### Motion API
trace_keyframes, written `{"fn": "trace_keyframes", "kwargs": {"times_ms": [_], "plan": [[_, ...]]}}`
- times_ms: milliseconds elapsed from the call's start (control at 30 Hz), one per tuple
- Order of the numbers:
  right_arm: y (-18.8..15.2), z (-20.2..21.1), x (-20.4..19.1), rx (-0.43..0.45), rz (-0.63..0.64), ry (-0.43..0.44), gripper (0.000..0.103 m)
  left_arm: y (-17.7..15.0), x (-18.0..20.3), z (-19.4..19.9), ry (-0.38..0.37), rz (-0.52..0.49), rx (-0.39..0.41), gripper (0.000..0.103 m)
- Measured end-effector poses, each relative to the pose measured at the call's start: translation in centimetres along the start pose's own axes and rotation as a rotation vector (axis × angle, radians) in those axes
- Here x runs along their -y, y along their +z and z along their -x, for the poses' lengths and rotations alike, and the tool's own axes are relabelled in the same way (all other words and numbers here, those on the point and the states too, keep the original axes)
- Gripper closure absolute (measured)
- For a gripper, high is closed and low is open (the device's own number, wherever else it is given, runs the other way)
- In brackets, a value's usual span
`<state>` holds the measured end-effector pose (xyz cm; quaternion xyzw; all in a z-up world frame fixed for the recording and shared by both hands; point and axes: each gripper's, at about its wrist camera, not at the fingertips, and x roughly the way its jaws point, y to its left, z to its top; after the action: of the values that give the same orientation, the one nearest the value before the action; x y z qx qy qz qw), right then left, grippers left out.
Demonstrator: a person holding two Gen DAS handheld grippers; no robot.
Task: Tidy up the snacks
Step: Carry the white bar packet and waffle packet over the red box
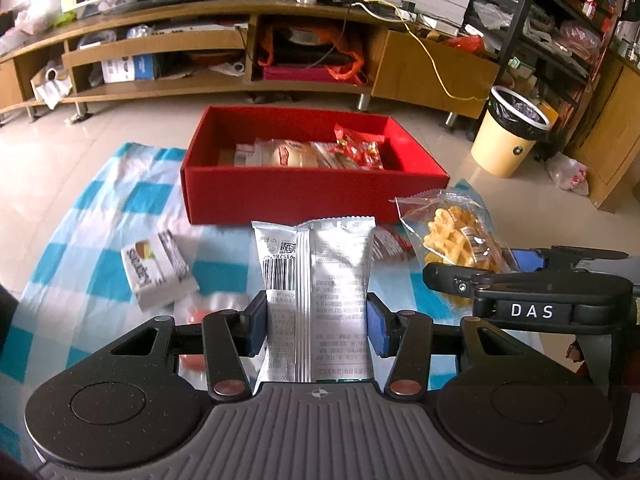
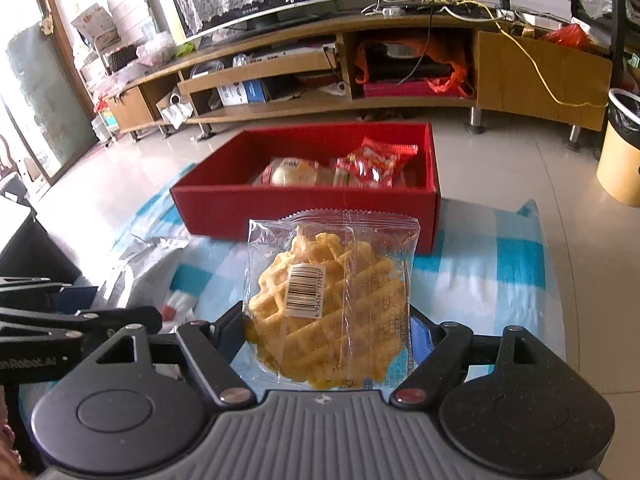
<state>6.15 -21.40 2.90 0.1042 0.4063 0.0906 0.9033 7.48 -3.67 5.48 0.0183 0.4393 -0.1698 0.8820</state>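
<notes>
Left gripper (image 1: 316, 322) is gripping a silver foil packet (image 1: 316, 276), right gripper (image 2: 328, 330) a clear waffle bag (image 2: 330, 294); both are carrying toward the red cardboard box (image 1: 312, 196), needing release inside.

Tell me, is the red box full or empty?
Partly filled. The open red box holds bread packets and red snack packets toward one side; the rest shows bare floor.

The left gripper (image 1: 316, 326) holds a silver snack packet (image 1: 316, 280) between its blue pads (image 1: 377, 330), back side with barcode facing the camera. Behind it stands an open red box (image 1: 312, 196) on a blue checkered cloth (image 1: 132, 200), with some snacks inside, perhaps bread. At right, the right gripper (image 1: 516, 280) carries a clear waffle bag (image 1: 452, 232).
</notes>
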Motion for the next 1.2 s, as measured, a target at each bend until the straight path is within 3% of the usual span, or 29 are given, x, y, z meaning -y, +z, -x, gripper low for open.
{"fn": "trace_keyframes", "kwargs": {"times_ms": [433,1200], "plan": [[2.4,-1.8,0.6,0.030,-0.033,0.010,0.026,2.8,-0.9,-1.2,0.023,0.010,0.028,0.046],[3.6,-3.2,0.9,0.027,-0.032,0.005,0.026,4.0,-1.4,-2.4,0.049,0.002,0.032,0.045]]}}
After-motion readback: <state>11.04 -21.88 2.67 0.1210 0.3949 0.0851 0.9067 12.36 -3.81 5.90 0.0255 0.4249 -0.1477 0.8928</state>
